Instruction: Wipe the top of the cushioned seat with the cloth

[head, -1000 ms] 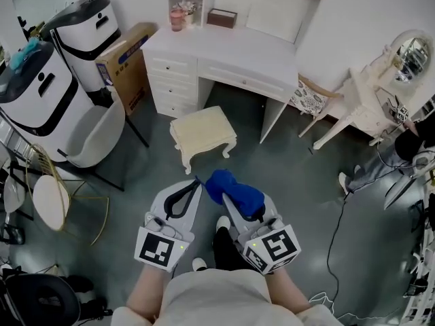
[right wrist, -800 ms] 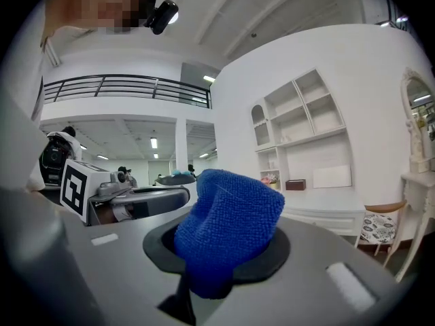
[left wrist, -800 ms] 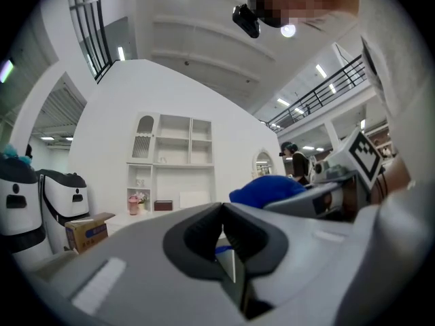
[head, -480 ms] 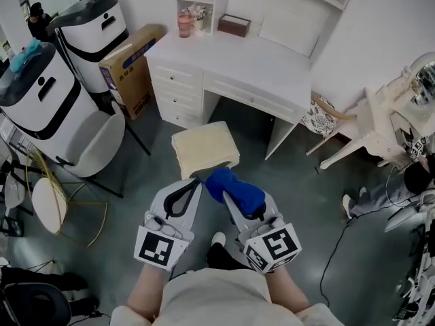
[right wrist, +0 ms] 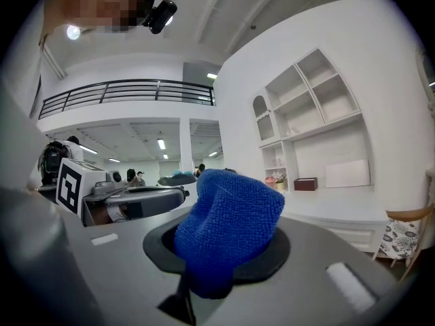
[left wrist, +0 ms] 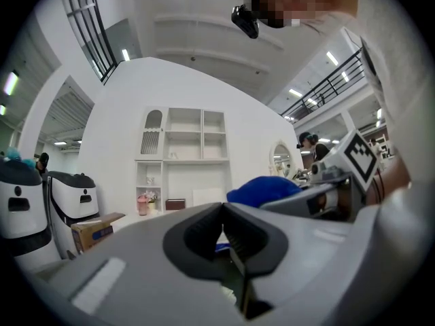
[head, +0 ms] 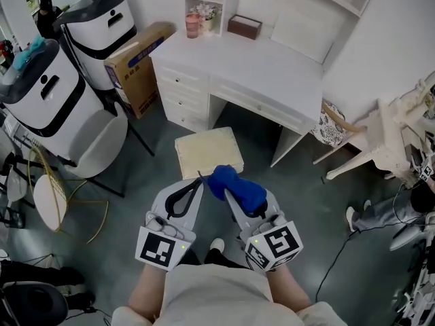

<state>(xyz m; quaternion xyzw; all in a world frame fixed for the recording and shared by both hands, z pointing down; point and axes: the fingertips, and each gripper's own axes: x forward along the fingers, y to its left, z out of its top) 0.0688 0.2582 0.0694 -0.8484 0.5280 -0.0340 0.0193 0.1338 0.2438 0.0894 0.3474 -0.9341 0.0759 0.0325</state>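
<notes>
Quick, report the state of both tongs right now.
Left tongs: closed, tips together, nothing between them.
Right tongs: closed on the blue cloth.

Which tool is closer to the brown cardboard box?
Left. The left tool is right of the cardboard box; the right tool, gripping the blue cloth, is farther right.

The cloth (head: 238,189) sits between the jaws of my right gripper (head: 224,184), bunched over their tips. My left gripper (head: 198,178) lies just beside it, on its left. The cushioned seat (head: 208,151) stands on the floor just ahead of both pairs of fingers and below them. Behind the seat is the desk (head: 251,63). A cardboard box (head: 139,63) stands at the desk's left end, and a chair (head: 332,124) is ahead to the right of my fingers.
</notes>
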